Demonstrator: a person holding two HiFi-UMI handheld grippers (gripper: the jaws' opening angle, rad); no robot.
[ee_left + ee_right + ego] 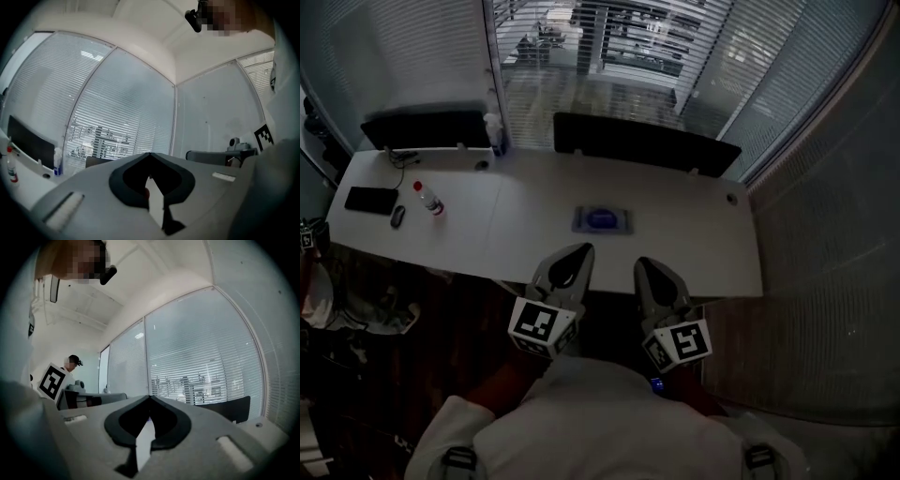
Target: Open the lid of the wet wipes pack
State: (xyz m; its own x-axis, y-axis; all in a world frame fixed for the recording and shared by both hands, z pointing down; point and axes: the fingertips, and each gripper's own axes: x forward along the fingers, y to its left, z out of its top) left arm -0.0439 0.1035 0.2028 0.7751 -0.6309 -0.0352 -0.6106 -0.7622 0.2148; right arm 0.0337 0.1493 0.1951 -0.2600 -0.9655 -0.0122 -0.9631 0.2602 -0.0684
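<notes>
Tongs, one pair. The left gripper (574, 258), grey, two-jawed and bearing a marker cube, has its jaws brought together with nothing between them. The right gripper (652, 272), of the same make, is likewise closed tip to tip and empty. Both sit side by side on the near side of the pack, short of the desk edge and well apart from the pack. They point level towards it. Judged reason: nothing is to be gripped yet, so they are carried closed on the approach.

Item 1. A flat rectangular wet wipes pack with a blue oval lid (602, 220) lies face-up on the long white desk (703, 234). It is almost in line between the two grippers. The lid seems to be down, though it is small in view. It is laid flat, presumably so the flap can be lifted from above.

Item 2. A clear bottle with a red cap (428, 200) lies well left of the pack.

Item 3. A black slab phone (371, 200) lies further left of the pack, with a small dark object (397, 217) beside it. Neither bears on the task.

Item 4. A black screen panel (642, 141) stands beyond the pack at the far desk edge, before the slatted window blinds (609, 56).

Progress: not begun.
</notes>
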